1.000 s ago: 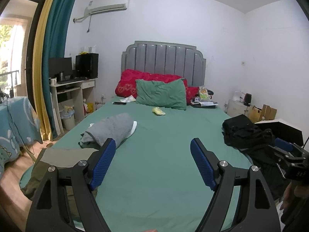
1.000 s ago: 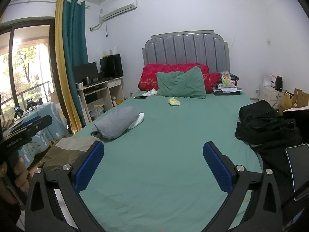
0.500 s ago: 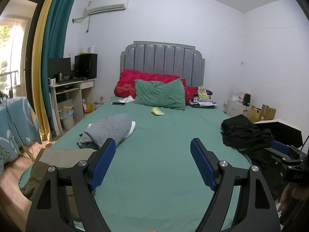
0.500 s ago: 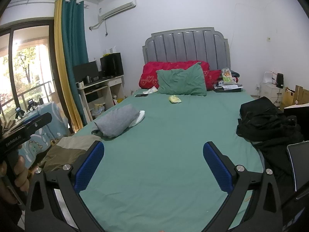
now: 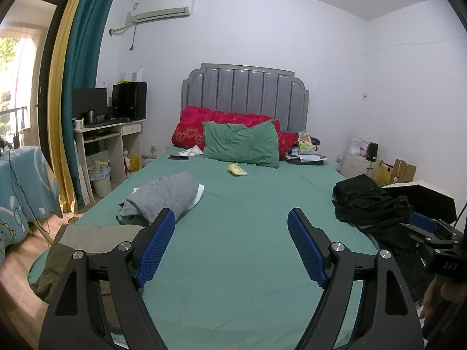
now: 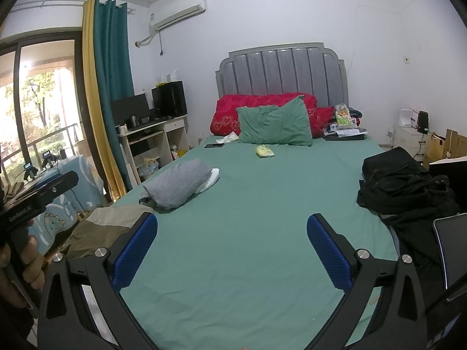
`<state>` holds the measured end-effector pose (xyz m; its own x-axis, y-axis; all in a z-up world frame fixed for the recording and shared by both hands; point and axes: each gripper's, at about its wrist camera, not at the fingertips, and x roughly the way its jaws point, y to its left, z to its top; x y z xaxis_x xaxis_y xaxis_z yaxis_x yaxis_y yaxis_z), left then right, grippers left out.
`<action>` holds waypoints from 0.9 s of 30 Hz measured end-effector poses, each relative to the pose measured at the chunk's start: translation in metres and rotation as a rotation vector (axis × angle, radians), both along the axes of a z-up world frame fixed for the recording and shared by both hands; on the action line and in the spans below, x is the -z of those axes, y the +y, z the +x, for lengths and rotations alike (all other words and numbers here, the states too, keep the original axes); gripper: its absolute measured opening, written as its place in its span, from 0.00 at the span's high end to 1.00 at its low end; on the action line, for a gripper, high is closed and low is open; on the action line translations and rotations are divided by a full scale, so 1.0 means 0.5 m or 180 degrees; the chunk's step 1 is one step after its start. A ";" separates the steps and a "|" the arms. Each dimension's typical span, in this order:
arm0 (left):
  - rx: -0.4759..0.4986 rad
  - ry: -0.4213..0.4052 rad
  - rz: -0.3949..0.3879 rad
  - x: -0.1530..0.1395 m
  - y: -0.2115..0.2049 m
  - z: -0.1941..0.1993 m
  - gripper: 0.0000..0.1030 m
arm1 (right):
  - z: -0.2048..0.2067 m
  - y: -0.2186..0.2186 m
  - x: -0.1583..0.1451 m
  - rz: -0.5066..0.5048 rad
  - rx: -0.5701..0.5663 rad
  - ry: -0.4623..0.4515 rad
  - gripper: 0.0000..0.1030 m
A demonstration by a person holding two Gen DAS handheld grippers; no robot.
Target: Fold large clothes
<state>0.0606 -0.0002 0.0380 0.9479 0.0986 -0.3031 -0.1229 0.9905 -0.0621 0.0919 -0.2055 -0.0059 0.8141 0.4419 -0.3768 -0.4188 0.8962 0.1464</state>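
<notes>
Right now both grippers wait over the foot of the bed point(image 5: 233, 262), and nothing is in them. The left gripper point(image 5: 232, 224) has its fingers spread wide, and so does the right gripper point(image 6: 232, 230); they are probably ready to grab cloth. The clothes lie around the edges: a black pile point(image 6: 402, 186) on the right side, a grey roll point(image 5: 166, 192) on the left, and a brown one point(image 6: 108, 227) hanging off the near left corner. The middle of the bed is bare, likely kept free as the place to fold. No folding has started yet.
</notes>
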 end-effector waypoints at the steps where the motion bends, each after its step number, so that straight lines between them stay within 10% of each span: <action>1: 0.0001 0.0003 0.0000 0.000 0.000 0.001 0.20 | 0.000 0.001 0.000 0.0000 -0.0001 -0.0003 0.02; 27: -0.0006 0.0000 -0.0014 0.003 -0.003 0.002 0.20 | -0.003 0.011 0.009 -0.0022 0.0007 0.0032 0.02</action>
